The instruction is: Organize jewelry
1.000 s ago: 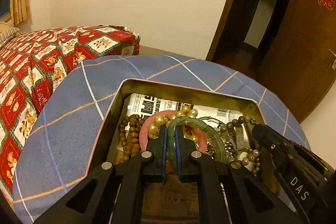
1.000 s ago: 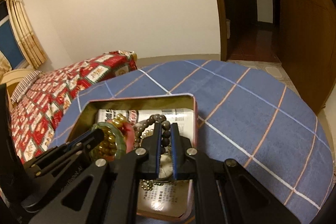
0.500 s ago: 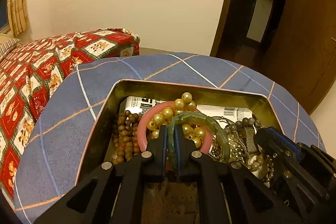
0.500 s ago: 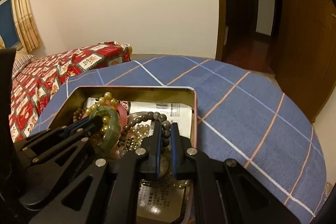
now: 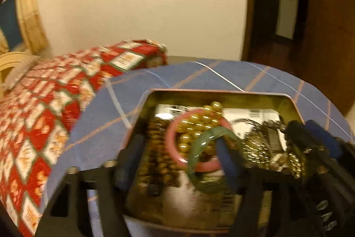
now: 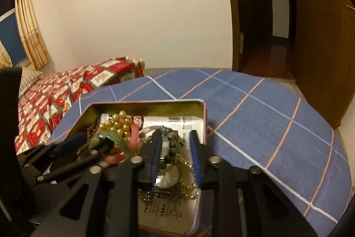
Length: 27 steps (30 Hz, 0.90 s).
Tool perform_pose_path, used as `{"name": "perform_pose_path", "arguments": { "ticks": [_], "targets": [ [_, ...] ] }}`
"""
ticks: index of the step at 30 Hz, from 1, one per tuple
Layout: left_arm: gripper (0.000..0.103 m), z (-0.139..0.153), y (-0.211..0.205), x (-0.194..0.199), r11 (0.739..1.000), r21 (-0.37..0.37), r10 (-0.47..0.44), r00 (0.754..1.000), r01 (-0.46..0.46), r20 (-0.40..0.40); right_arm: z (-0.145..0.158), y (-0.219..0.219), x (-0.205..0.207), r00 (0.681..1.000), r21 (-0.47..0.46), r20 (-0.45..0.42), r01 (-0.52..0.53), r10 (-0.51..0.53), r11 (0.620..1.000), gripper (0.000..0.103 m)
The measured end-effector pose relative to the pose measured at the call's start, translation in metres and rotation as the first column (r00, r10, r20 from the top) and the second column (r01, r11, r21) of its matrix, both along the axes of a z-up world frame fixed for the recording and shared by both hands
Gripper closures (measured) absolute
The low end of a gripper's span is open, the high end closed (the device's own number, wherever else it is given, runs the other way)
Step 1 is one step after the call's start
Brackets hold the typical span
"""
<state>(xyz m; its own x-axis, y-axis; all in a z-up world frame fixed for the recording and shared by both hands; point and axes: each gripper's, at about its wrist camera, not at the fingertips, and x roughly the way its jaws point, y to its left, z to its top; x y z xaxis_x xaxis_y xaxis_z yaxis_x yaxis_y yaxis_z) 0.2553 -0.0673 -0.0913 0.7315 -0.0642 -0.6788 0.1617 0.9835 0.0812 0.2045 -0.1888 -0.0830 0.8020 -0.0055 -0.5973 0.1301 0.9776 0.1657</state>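
Note:
An open metal tin (image 5: 221, 92) (image 6: 144, 103) on the blue checked tablecloth holds a pile of jewelry. In the blurred left wrist view my left gripper (image 5: 179, 152) is over the tin with its jaws opening wide. The green bangle (image 5: 203, 141) (image 6: 111, 136) lies loose between them on a pink bangle (image 5: 170, 139) and gold pearls (image 5: 199, 123). My right gripper (image 6: 175, 144) is also opening. A dark bead bracelet (image 6: 170, 143) lies between its pads, above a watch (image 6: 166, 174) and a gold bead chain (image 6: 188, 190). Each gripper shows in the other's view, the right gripper (image 5: 310, 137) and the left gripper (image 6: 88, 144).
Brown wooden beads (image 5: 155, 148) fill the tin's left side, with printed paper underneath. The round table's cloth (image 6: 266, 126) stretches to the right of the tin. A bed with a red patterned quilt (image 6: 66, 90) stands to the left, and a wooden door (image 6: 321, 37) to the right.
My left gripper opened and let go of the green bangle. My right gripper parted from the dark bead bracelet. Both pieces now lie in the tin. The left view has tilted.

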Motion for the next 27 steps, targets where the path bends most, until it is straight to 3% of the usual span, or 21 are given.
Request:
{"name": "perform_pose_path", "arguments": {
  "ticks": [5,7,27],
  "targets": [
    [0.032,0.004,0.010,-0.007,0.999,-0.040,0.022,1.000,-0.023,-0.018,0.008,-0.004,-0.014,0.999,0.000,0.035,0.029,-0.029,1.000,0.044],
    [0.032,0.006,0.011,-0.014,0.999,-0.038,0.022,1.000,-0.023,-0.016,0.007,-0.005,-0.017,0.999,0.001,0.028,0.035,-0.035,0.999,0.038],
    [0.032,0.014,0.033,-0.077,0.997,-0.034,0.067,0.998,-0.067,-0.004,0.009,-0.001,-0.067,0.999,0.022,-0.023,0.029,-0.028,0.999,0.013]
  ]
}}
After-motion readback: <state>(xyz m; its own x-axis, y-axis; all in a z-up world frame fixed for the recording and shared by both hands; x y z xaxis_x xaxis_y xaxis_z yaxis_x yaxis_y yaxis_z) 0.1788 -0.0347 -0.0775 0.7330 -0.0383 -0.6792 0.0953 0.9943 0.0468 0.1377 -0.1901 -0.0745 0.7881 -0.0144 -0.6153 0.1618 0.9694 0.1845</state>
